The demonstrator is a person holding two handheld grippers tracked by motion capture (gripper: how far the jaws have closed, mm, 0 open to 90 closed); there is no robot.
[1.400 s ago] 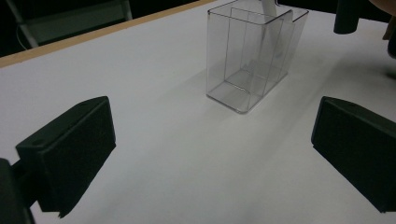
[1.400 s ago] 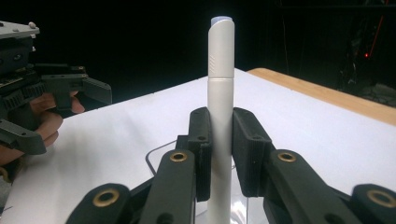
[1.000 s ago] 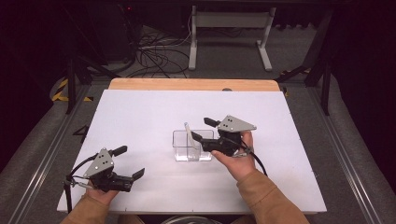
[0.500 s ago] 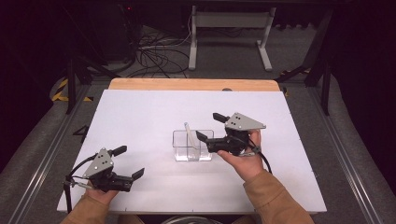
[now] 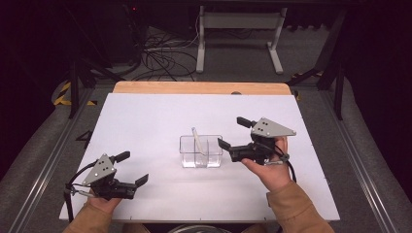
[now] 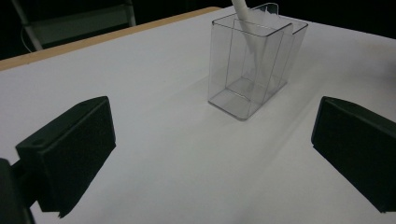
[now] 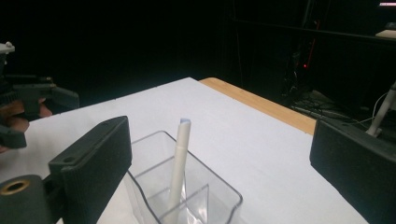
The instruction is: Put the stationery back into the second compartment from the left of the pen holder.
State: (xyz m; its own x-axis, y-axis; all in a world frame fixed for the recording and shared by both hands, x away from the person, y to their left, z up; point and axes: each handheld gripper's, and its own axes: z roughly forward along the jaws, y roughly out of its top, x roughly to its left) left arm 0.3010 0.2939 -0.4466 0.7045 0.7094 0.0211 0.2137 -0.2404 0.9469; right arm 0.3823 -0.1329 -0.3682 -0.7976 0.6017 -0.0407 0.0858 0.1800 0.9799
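A clear plastic container (image 5: 200,154) with an inner divider stands mid-table, and a white pen (image 5: 197,141) leans inside it. My right gripper (image 5: 234,133) hovers just right of the container, apart from it. It is open, its jaws have just been opening, and nothing is between them. In the right gripper view the pen (image 7: 179,158) rises from the container (image 7: 205,205) ahead of the wide jaws. My left gripper (image 5: 132,168) rests open at the near left of the table. In the left gripper view the container (image 6: 252,70) stands beyond its jaws.
The white table top (image 5: 145,121) ends in a wooden edge (image 5: 199,88) at the back. Behind it on the floor are a metal stand (image 5: 238,39) and tangled cables (image 5: 160,53). The left gripper (image 7: 28,105) appears far left in the right gripper view.
The right gripper has drawn back to the right and slightly up from the container, its jaws wider. The pen stays in the container. The left gripper has not moved.
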